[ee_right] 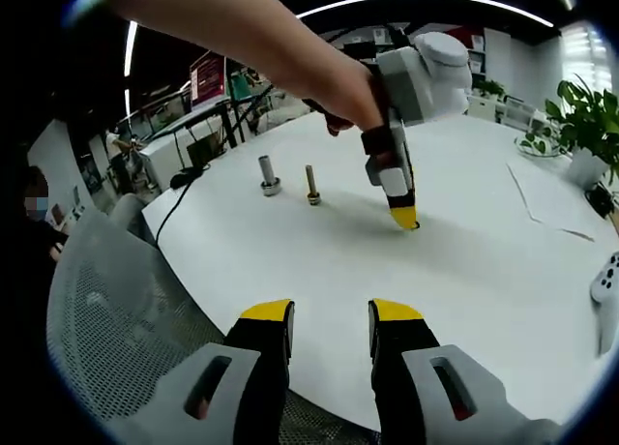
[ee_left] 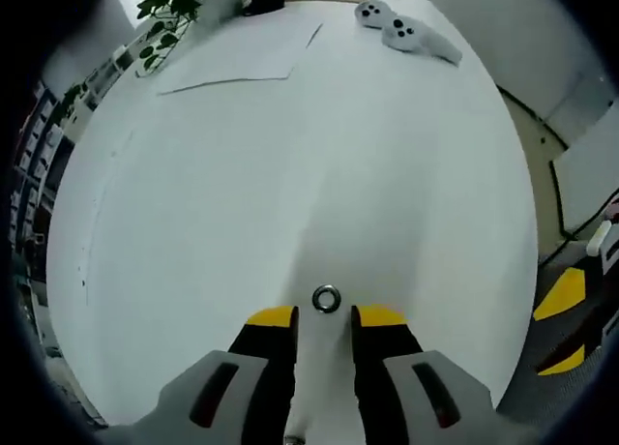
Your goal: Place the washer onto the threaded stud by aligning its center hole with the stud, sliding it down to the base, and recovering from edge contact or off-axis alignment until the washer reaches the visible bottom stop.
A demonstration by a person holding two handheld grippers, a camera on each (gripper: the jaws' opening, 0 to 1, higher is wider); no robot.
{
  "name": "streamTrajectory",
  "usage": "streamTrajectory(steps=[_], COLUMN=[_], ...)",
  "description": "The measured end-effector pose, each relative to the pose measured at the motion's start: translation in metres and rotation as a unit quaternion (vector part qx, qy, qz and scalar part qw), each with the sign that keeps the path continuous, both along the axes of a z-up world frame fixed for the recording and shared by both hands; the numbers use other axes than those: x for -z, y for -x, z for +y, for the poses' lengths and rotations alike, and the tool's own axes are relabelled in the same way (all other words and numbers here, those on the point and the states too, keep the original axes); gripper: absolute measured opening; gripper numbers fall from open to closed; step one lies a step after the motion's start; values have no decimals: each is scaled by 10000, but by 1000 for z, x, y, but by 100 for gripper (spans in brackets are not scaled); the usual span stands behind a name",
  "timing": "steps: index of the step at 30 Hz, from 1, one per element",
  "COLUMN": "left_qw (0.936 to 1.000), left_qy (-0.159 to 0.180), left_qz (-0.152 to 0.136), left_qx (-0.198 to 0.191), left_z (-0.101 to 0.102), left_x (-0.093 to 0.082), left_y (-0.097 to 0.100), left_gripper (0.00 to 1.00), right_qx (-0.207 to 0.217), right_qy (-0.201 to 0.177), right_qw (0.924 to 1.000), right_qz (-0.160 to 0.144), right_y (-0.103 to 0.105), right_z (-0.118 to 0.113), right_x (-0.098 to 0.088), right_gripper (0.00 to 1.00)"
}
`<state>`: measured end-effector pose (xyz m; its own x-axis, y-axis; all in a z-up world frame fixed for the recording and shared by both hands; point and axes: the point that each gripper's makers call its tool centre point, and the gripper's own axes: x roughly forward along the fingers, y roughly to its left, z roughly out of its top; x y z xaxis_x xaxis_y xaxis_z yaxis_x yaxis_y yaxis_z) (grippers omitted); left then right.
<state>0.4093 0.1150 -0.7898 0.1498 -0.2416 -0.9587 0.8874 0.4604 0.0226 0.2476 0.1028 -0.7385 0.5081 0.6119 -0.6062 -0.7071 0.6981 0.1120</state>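
Washer (ee_left: 327, 299), small silver metal ring w/ dark centre hole, lies flat on the round white table (ee_left: 242, 222), near the table edge closest to the left gripper's camera. In left gripper view it sits just ahead of the left gripper (ee_left: 325, 316), lined up w/ the gap between the yellow-tipped black jaws; jaws stand apart, nothing between them. In right gripper view the same tool (ee_right: 404, 217) is seen from outside, held by a person's hand (ee_right: 353, 102), nose-down, yellow tip at or just above the tabletop; washer itself too small to make out there.

Right gripper (ee_right: 331, 311) hangs near the table edge next to a grey mesh chair (ee_right: 116, 310), jaws parted, empty.

Two upright metal parts stand toward the far edge in right gripper view: thin brass-toned threaded stud on a small base (ee_right: 311, 186) and, just beside it, a thicker grey steel post w/ a flanged base (ee_right: 268, 176). Both well apart from the washer. Can't tell which one is the target; thin one looks likelier.

Step, as I read it: pre-grasp on the washer; pick not yet made, placing not begun.

Next move prob needs: ease jaws down either side of the ring, close on its rim. A flat thin ring is hard to pinch, may skid or tip. Then lift, carry across to the stud, level the washer, centre hole over the stud tip before lowering.

White game controllers (ee_left: 401, 27), paper sheets (ee_left: 242, 53) and a green plant (ee_left: 179, 5) sit at the far edge in left gripper view, out of the way.
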Motion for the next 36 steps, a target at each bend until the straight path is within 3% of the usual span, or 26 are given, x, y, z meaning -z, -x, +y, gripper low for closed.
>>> streamTrajectory(steps=[9,11,18,27,36], left_qw=[9994,9993,9993,9980,9986], left_qy=[-129,-124,-162,-319,-302], left_qz=[-16,94,185,100,82], left_qx=[306,351,270,533,428], left_z=[-6,-7,-6,-6,-6], left_x=[4,5,5,6,5], left_y=[-1,2,2,3,3], left_gripper=[17,14,13,10,9], right_qx=[-8,-8,-10,-1,-11], right_qy=[6,1,-2,-18,1], right_qw=[10000,10000,10000,10000,10000], right_qz=[7,0,10,-5,9], right_y=[0,0,0,0,1], right_z=[0,0,1,1,1], right_x=[0,0,0,-1,-1], right_gripper=[34,34,34,34,34])
